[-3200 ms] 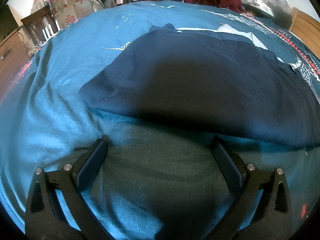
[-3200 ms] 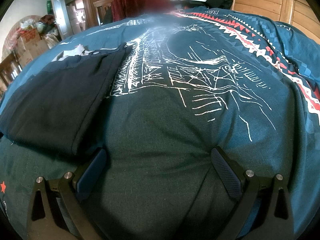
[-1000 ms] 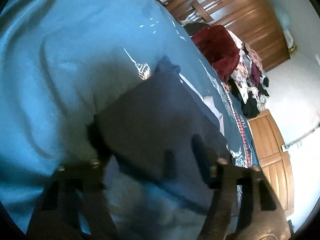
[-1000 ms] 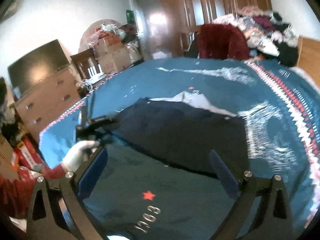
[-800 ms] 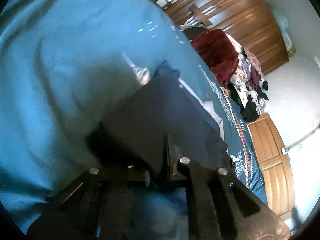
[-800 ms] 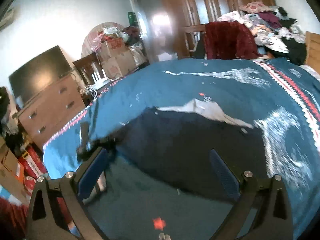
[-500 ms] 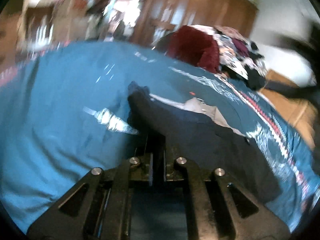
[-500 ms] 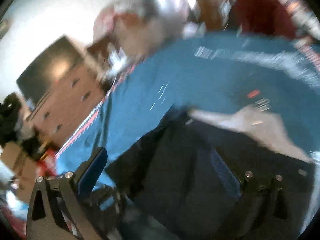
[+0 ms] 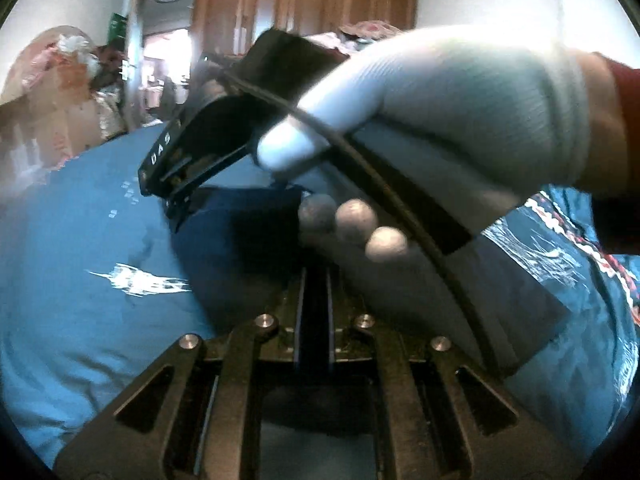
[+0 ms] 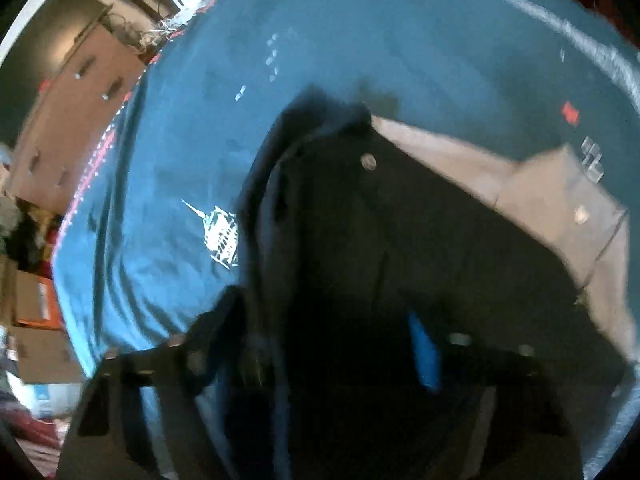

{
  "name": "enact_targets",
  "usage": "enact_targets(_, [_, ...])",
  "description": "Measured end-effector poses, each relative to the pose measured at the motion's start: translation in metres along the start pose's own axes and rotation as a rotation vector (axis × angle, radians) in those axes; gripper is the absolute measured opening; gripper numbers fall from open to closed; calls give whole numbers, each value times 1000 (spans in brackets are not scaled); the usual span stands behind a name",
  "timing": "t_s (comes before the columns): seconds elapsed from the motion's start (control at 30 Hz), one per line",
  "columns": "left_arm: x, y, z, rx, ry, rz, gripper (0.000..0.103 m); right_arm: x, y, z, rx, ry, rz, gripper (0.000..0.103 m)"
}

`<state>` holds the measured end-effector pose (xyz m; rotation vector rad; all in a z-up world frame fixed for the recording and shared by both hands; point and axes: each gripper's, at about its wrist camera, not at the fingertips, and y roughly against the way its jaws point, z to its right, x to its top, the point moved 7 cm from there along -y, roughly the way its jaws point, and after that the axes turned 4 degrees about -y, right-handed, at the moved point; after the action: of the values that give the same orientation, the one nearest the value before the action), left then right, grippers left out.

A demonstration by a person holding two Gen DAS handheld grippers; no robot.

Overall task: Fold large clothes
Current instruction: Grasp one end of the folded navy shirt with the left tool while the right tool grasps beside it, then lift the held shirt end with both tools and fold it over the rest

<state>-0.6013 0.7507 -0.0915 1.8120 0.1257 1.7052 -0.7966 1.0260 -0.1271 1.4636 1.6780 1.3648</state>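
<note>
Fingers pinch dark garment; gloved hand blocks view.

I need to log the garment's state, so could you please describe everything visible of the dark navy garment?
The dark navy garment looks like woven cloth, partly folded on the teal bedspread. A pale inner lining shows along one edge, with round metal snaps. The left gripper is shut on a fold of it; the right gripper's jaws straddle it, blurred.
</note>
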Motion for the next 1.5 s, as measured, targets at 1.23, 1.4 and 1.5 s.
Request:
enact_targets(1.23, [-51,-32,-165,-90,794,-108,51,-59,55,-37,317,-100,73,59])
enact_targets(1.4, [-31,-19,-150,-73,662,-45,6,-39,50,-34,263,-85,54,60])
enact_targets(1.5, [-3,-9,-115,-2,406,-26,6,-23,42,-35,231,-70,11,65])
